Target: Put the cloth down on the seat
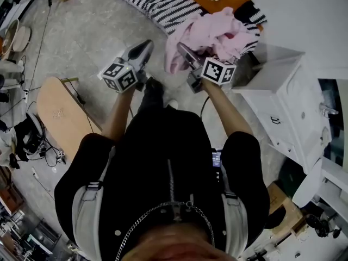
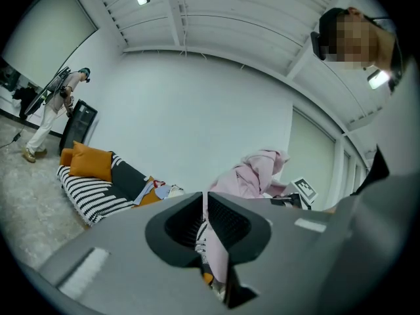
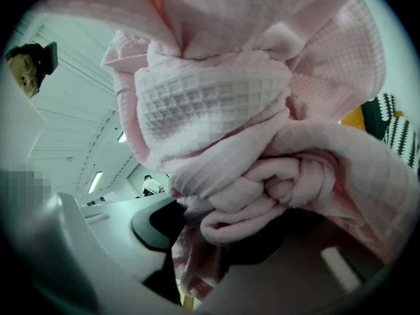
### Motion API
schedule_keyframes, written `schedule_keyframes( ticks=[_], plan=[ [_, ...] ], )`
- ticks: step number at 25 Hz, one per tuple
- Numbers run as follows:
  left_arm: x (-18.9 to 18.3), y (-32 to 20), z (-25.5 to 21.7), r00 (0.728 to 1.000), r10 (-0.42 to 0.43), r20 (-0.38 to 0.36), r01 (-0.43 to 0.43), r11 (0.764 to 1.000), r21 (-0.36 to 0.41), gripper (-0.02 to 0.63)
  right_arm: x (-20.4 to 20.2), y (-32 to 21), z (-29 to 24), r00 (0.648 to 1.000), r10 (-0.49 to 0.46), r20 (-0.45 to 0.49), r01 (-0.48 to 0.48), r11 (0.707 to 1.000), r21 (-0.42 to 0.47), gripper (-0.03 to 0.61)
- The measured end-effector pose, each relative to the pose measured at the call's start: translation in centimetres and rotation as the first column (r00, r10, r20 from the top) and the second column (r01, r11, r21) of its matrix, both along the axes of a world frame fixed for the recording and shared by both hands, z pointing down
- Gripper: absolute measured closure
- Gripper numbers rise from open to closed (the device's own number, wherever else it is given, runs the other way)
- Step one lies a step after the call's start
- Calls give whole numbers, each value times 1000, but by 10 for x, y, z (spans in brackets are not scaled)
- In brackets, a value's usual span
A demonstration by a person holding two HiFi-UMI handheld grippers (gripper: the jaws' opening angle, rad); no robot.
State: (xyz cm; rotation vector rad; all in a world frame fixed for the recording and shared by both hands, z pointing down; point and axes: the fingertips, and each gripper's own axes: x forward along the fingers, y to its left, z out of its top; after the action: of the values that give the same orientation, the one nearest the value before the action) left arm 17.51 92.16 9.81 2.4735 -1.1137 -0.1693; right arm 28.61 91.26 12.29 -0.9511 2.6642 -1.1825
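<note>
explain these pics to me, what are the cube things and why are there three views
A person holds a two-jaw tool in each hand; the patterned cubes are part of them. The head view comes from a camera on the person's head, looking down. The other two come from cameras riding on each tool. The right tool is clamped on a bunched pink cloth, which fills its own view. The left tool is shut and empty. Ahead on the floor lies a striped cushion seat.

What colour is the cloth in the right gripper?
Pale pink with a waffle weave; the cloth shows best in the right gripper view.
</note>
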Motion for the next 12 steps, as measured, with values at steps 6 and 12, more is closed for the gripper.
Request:
schedule_keyframes(
  ticks=[6,12],
  plan=[
    [3,3,5,1000,-4,-13,3,1000,-25,589,-2,5,-2,1000,-20,2,20,1000,8,403],
    [6,-9,6,1000,8,-17,-9,1000,-30,589,-5,-4,-3,999,-39,-11,39,999,21,403]
  ],
)
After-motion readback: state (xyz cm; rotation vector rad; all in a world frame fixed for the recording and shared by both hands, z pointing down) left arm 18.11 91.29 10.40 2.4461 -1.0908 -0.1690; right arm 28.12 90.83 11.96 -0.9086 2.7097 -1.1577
